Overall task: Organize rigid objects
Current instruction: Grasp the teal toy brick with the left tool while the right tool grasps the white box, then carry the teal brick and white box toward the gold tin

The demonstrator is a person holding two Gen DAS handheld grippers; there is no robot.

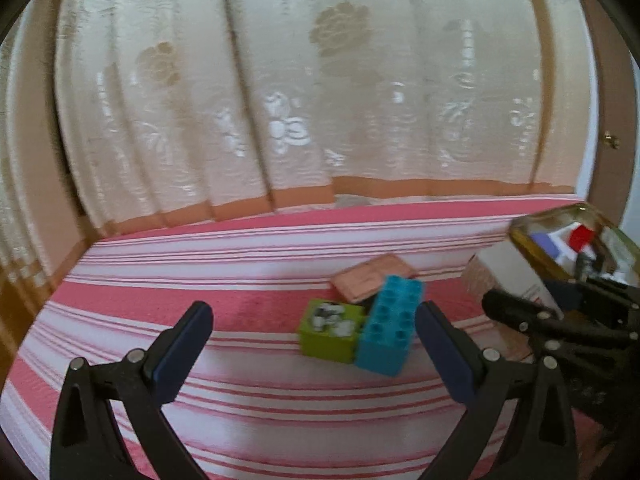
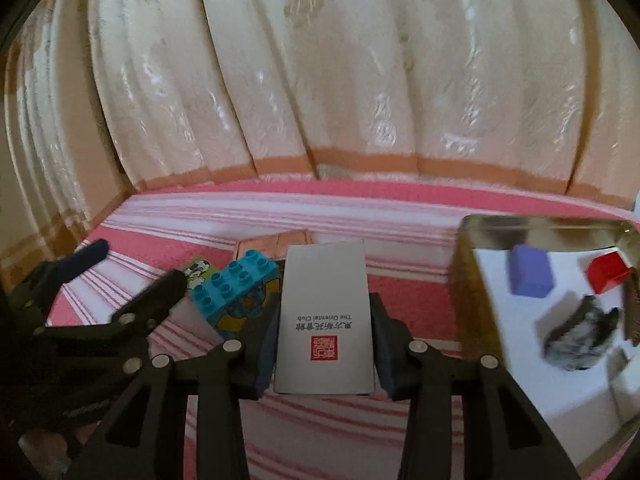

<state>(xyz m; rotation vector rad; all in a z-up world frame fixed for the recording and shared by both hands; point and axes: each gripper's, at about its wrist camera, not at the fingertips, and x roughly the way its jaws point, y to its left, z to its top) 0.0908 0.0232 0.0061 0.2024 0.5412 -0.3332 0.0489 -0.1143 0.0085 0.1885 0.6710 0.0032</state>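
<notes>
My right gripper (image 2: 325, 304) is shut on a white card box (image 2: 324, 320) with a red seal, held flat just above the pink striped cloth (image 2: 408, 300). To its right stands an open metal tin (image 2: 540, 220) holding a purple block (image 2: 530, 276), a red block (image 2: 608, 276) and a grey-black object (image 2: 580, 336). My left gripper (image 1: 314, 310) is open and empty, just short of a turquoise studded brick (image 1: 390, 328) and a green block (image 1: 330, 336) that touch each other. A flat pink box (image 1: 374, 278) lies behind them.
A cream patterned curtain (image 1: 320, 80) hangs along the far edge of the cloth. Brown wood (image 1: 612, 120) frames the right side. Bare striped cloth stretches to the left of the bricks (image 1: 160, 280).
</notes>
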